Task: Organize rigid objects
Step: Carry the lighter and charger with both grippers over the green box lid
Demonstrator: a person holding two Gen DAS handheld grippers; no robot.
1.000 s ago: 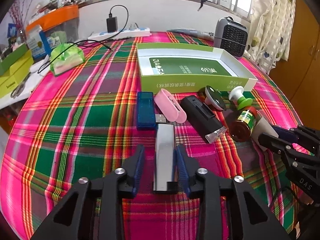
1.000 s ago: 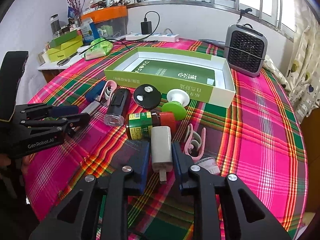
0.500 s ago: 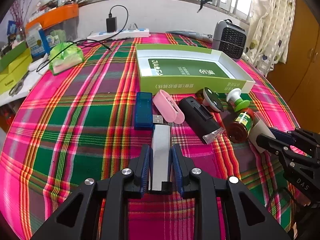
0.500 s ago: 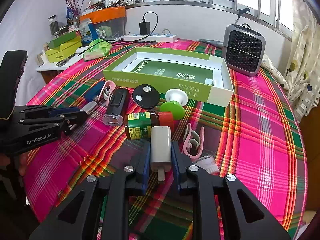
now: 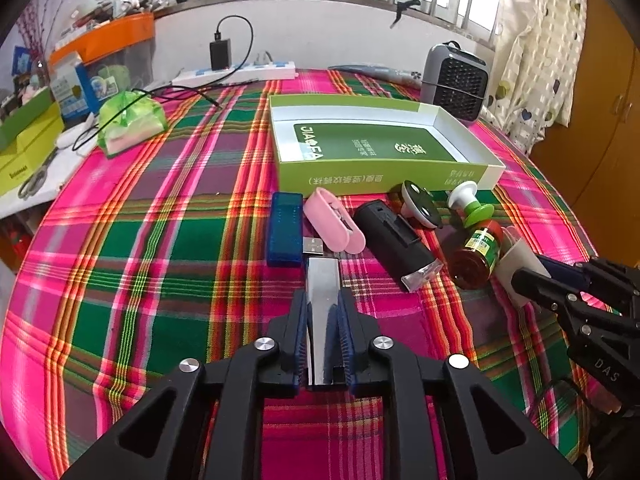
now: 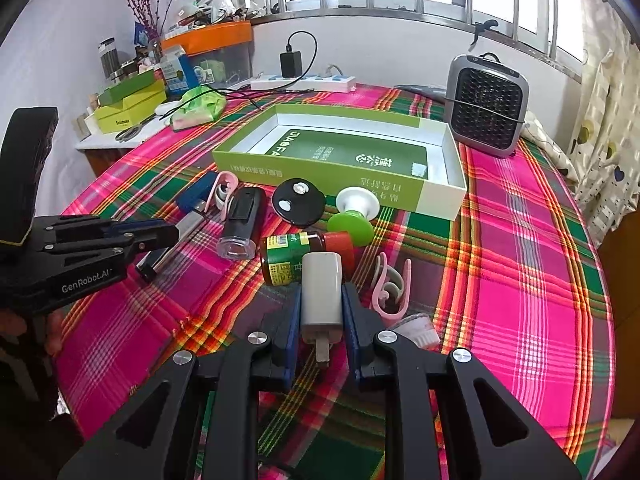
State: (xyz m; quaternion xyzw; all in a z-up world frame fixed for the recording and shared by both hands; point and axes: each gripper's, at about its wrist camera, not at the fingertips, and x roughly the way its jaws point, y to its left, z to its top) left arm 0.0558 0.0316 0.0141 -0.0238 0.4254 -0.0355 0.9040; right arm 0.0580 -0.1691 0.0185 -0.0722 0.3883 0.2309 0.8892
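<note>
My left gripper (image 5: 322, 296) holds a silver USB stick (image 5: 322, 276) between its blue pads, low over the plaid cloth; its jaws are closing and the pads press on the stick's sides. My right gripper (image 6: 322, 292) is shut on a white charger plug (image 6: 322, 276), prong end towards the camera. A brown bottle (image 6: 296, 256) lies just beyond the charger. The open green box (image 5: 348, 180) stands behind a row of a blue USB stick (image 5: 285, 228), a pink clip (image 5: 334, 224), a black device (image 5: 394, 240), a black disc (image 5: 420, 202) and a green-white knob (image 5: 472, 208).
A pink hook (image 6: 390, 292) lies right of the charger. A grey heater (image 6: 486, 104) stands at the back right, a power strip (image 6: 304, 82) and a green bag (image 6: 200, 106) at the back left. A side shelf (image 6: 128, 100) with boxes flanks the table's left edge.
The left jaws closed in from wide apart onto the silver stick. The right jaws tightened slightly on the white charger. Neither hand shifted.
</note>
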